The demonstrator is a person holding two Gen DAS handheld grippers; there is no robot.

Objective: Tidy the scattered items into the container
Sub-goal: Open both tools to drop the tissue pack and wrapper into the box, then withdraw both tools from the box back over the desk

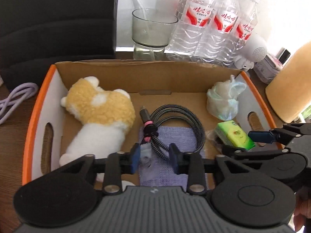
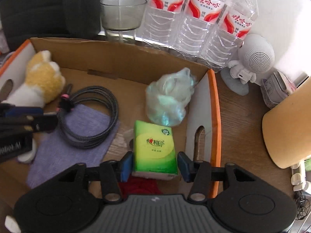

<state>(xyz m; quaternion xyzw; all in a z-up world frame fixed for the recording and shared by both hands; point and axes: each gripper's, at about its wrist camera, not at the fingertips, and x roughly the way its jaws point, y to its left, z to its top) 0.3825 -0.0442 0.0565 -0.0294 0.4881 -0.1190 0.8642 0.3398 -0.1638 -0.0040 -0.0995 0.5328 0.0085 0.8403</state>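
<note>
An open cardboard box with orange rims (image 1: 33, 104) (image 2: 214, 104) holds a yellow-and-white plush toy (image 1: 97, 112) (image 2: 40, 81), a coiled dark braided cable (image 1: 175, 128) (image 2: 93, 116) lying on a purple cloth (image 1: 175, 155) (image 2: 77, 139), a crumpled pale plastic bag (image 1: 223, 101) (image 2: 169, 101) and a green tissue pack (image 1: 235, 134) (image 2: 155, 147). My left gripper (image 1: 154, 159) is open above the cable's near end and the cloth. My right gripper (image 2: 154, 164) is open, its pads either side of the tissue pack's near end, which lies in the box; it also shows in the left wrist view (image 1: 250, 143).
Behind the box stand three water bottles (image 1: 213, 25) (image 2: 194, 19), a glass cup (image 1: 151, 29) (image 2: 121, 13) and a white round speaker figure (image 2: 250, 62). A purple cable (image 1: 13, 101) lies on the table left of the box. A tan cylinder (image 2: 287, 128) stands at right. Something red (image 2: 140, 186) lies under the right gripper.
</note>
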